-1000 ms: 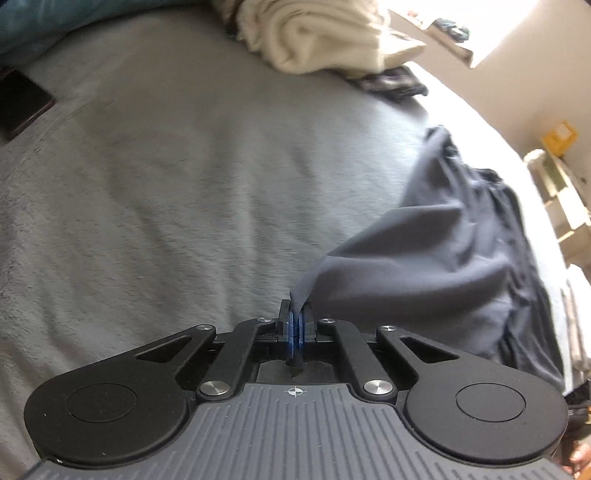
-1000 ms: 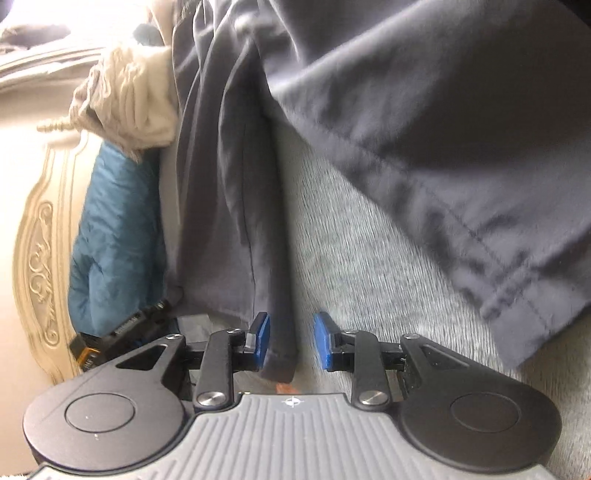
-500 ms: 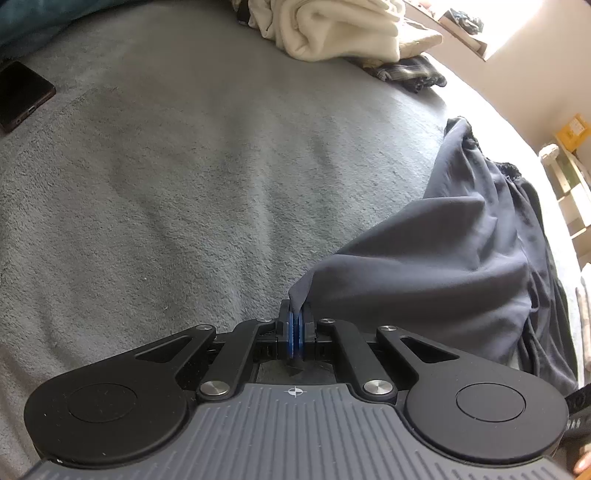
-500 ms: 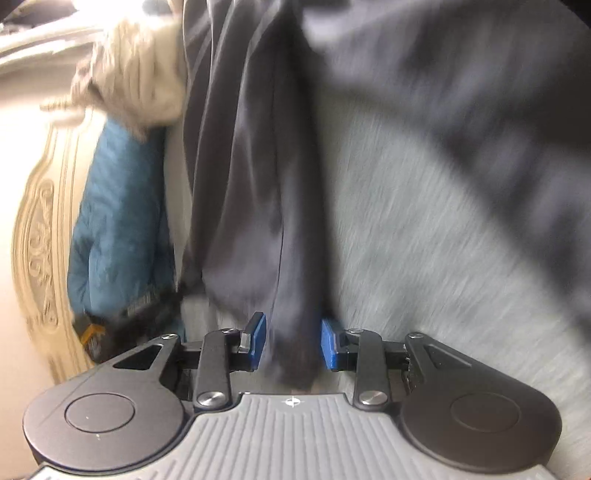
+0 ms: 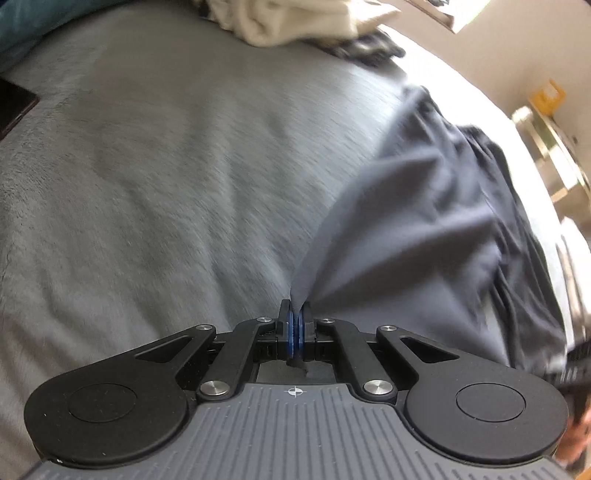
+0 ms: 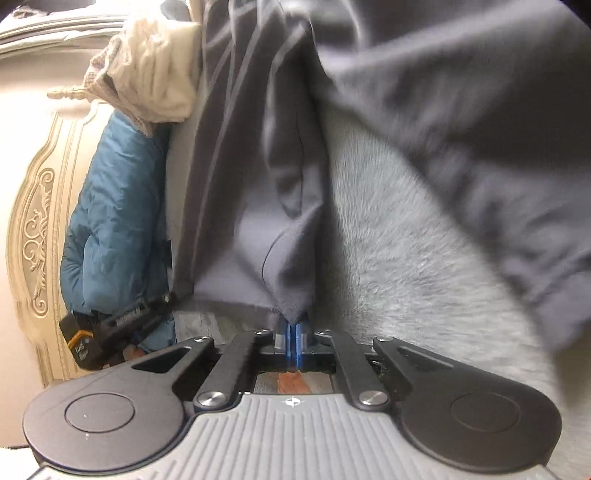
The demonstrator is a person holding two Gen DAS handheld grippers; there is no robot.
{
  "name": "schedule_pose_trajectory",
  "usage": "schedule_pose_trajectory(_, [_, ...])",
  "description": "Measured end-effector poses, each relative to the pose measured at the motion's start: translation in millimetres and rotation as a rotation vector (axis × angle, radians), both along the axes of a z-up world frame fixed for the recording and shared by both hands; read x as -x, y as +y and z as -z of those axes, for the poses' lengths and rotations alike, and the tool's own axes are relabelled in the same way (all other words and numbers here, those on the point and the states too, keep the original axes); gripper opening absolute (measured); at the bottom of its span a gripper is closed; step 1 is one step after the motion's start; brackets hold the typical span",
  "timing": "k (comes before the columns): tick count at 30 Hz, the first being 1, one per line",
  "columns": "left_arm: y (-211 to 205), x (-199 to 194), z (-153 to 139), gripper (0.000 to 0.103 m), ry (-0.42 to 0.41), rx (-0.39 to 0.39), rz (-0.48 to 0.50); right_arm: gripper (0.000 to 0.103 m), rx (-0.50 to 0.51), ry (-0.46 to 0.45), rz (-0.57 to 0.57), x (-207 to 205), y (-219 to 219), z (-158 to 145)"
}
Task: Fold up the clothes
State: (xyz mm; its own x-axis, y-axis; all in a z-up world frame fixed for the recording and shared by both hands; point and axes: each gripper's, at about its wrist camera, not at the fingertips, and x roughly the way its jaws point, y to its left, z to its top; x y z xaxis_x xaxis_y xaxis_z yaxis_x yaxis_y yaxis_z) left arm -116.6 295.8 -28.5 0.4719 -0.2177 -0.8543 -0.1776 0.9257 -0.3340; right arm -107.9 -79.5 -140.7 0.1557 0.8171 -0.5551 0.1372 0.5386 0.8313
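Bed (image 5: 155,177): grey fleece cover fills most of both views. Dark garment (image 5: 424,236) lies bunched along the right side of the left wrist view, creased, not flat; in the right wrist view it (image 6: 258,166) hangs down the middle and sweeps across the upper right.

Cream knit pile (image 5: 295,18) at top centre of the left view, clear of the garment. Blue quilted item (image 6: 118,206) at left of the right view, against a carved headboard (image 6: 33,236). Dark phone-like slab (image 5: 14,107) at the left edge.

Left tool (image 5: 296,328): clenched on a corner of the garment, cloth fanning up and right from the pads. Right tool (image 6: 291,332): also clenched, pinching a gathered hem edge at bottom centre.

Step, my read: two-point hold on the garment, spreading or carrying an edge over. Motion blur says it is moving. Can't tell which fold this is.

Next move needs: keep both pinches tight, keep tension between the two points so the cloth lands without creases, lay it on the bare fleece.
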Motion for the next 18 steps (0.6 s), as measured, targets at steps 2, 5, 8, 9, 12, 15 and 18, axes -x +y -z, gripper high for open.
schedule_pose_trajectory(2, [-12.0,7.2,0.9,0.000,0.026,-0.005,0.039,0.002,0.032,0.008,-0.025,0.1,0.4,-1.3])
schedule_pose_trajectory(5, [-28.1,11.1,6.2,0.000,0.064,-0.029,0.089,0.002,0.081,0.020,-0.063,0.3,1.0,-3.3])
schedule_pose_trajectory(8, [-37.0,10.3,7.8,0.000,0.076,-0.060,0.127,0.002,0.129,0.032,-0.101,0.4,1.6,-5.3])
schedule_pose_trajectory(9, [-37.5,8.4,9.8,0.000,0.087,-0.068,0.131,0.002,0.145,0.036,-0.114,0.5,1.8,-6.0])
schedule_pose_trajectory(12, [-38.6,4.3,16.9,0.001,0.137,-0.076,0.134,0.002,0.194,0.048,-0.151,0.7,2.4,-7.9])
schedule_pose_trajectory(15, [-41.3,0.5,19.9,0.002,0.163,-0.096,0.142,0.002,0.241,0.056,-0.189,1.4,3.0,-10.5])
schedule_pose_trajectory(18, [-46.1,-1.6,20.3,0.004,0.175,-0.111,0.162,0.002,0.282,0.001,-0.225,10.4,3.6,-20.5])
